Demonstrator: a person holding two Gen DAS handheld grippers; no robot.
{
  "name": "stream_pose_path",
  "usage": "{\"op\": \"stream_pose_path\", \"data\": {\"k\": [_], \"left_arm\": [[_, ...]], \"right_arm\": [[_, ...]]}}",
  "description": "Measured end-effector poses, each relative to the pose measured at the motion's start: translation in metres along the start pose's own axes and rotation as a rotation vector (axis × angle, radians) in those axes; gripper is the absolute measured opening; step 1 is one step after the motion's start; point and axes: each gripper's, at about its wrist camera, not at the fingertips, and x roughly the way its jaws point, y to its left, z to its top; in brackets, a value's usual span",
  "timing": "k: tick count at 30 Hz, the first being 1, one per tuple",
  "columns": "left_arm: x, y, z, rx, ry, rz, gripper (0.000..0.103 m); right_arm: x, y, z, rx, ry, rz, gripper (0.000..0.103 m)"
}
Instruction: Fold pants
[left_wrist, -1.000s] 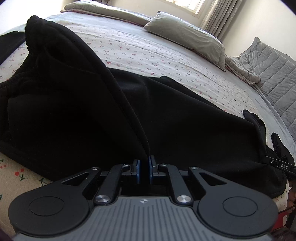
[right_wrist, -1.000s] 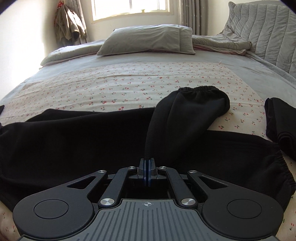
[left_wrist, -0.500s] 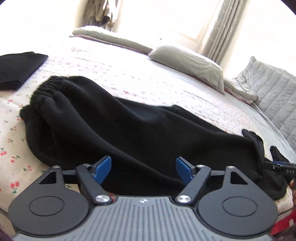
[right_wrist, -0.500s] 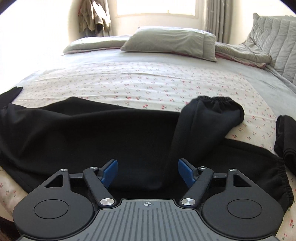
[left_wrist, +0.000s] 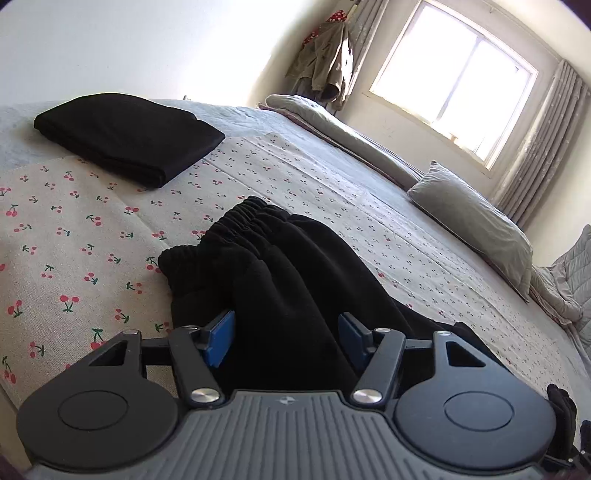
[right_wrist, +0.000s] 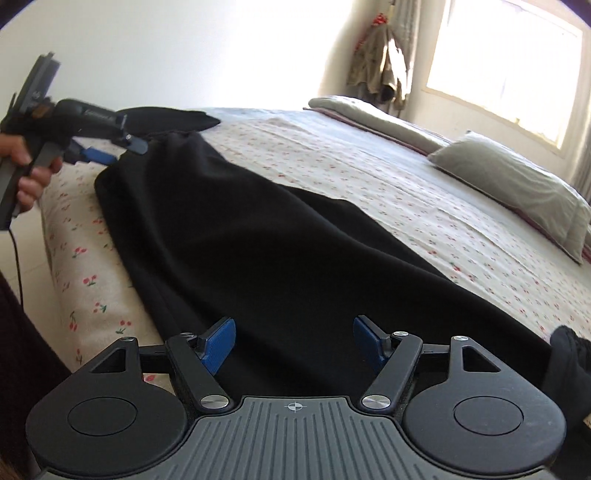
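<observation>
Black pants lie lengthwise along the near edge of the cherry-print bed. In the left wrist view their gathered elastic waistband bunches just ahead of my left gripper. That gripper is open, its blue pads straddling a ridge of black cloth without closing on it. My right gripper is open and empty, low over the leg end of the pants. The left gripper also shows at the far left of the right wrist view, held by a hand.
A folded black garment lies on the bed beyond the waistband. Grey pillows and a rolled grey blanket line the far side under the window. Another dark garment sits at the right. The bed's near edge drops to the floor at left.
Both grippers opened and let go of the pants a second ago. Both have since swung to look leftward along the pants, the left one now at the waistband end.
</observation>
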Motion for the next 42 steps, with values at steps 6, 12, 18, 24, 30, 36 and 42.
{"op": "stream_pose_path", "data": {"k": [6,12,18,24,30,36,42], "left_arm": [[0.007,0.006,0.000,-0.048,-0.004,0.065,0.028],[-0.009,-0.001,0.006,0.008,-0.038,0.093,0.006],[-0.035,0.006,0.005,0.043,-0.001,0.116,0.006],[-0.021,0.012,-0.007,0.105,0.147,0.207,0.006],[-0.016,0.004,-0.013,0.175,0.161,0.246,0.014],[-0.030,-0.012,-0.011,0.275,0.073,0.265,0.067],[-0.047,-0.038,-0.011,0.301,0.018,0.196,0.093]], "right_arm": [[0.024,0.011,0.004,-0.059,0.015,0.012,0.052],[0.018,0.016,0.015,-0.117,0.012,0.049,0.005],[-0.016,0.001,0.026,-0.065,-0.011,0.109,0.005],[-0.002,0.012,0.014,-0.069,0.125,0.173,0.005],[0.006,0.015,0.009,-0.062,0.156,0.170,0.007],[-0.009,-0.013,0.015,0.082,0.153,0.226,0.033],[-0.036,-0.049,0.017,0.228,0.081,0.166,0.064]]}}
